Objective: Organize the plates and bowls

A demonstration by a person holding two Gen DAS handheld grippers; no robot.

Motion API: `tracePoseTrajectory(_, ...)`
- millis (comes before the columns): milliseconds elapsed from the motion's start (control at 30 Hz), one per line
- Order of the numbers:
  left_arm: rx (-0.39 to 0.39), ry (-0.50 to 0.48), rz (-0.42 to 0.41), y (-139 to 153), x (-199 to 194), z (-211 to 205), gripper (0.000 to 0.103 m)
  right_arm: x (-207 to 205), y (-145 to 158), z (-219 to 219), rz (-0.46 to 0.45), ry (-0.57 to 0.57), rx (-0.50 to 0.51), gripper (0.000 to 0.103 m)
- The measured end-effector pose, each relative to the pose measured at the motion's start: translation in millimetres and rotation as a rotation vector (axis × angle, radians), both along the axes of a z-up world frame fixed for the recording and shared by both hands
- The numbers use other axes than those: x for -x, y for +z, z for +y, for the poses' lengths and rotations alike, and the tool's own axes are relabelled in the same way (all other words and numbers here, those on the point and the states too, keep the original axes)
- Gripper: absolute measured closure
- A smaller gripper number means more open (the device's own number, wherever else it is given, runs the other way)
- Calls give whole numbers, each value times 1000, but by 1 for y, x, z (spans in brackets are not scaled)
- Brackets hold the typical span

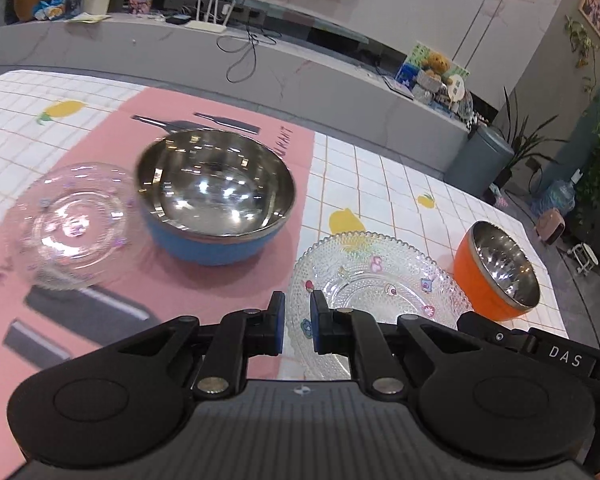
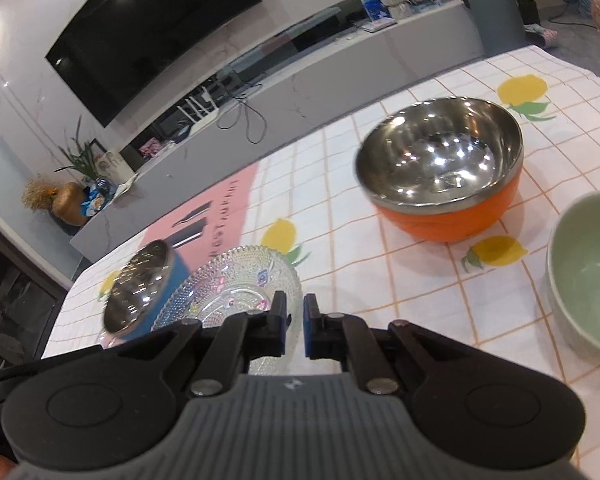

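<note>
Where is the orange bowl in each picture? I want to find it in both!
Left wrist view: the orange bowl sits at the far right, tipped in the picture, just right of the beaded glass plate.
Right wrist view: the orange bowl is upper right of centre, standing on the checked tablecloth.
Shared landmark: the beaded glass plate, low in the middle of both views, just beyond each gripper.

Checked tablecloth [image 1: 380, 176], pink mat [image 1: 204, 120], three bowls, two glass plates resting directly on top.
</note>
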State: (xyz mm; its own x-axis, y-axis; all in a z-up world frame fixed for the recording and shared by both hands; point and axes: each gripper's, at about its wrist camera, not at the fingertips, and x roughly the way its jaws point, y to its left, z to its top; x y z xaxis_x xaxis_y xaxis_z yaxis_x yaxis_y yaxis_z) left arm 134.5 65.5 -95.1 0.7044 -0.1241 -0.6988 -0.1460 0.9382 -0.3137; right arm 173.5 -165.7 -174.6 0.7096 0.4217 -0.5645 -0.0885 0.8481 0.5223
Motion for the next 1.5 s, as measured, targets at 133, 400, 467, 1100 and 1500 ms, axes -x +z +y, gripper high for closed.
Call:
tracePoseTrajectory(133,8,24,-8,7,24,11,90,19,8,10,-11,31,-6,97)
tracePoseTrajectory(400,21,43,5,6,60,30,90,52,11,28,-1,88,-5,97)
tracePoseTrajectory(467,19,45,10,4,68,33,90,59,10,32,8,99,-4,97)
tracePoseTrajectory(1100,37,84,74,-29,99,59,90,81,-19,72,76,216,95,96)
tracePoseTrajectory(1500,-25,73,113,-35,96,50,90,76,-28,79,91,232,175,95)
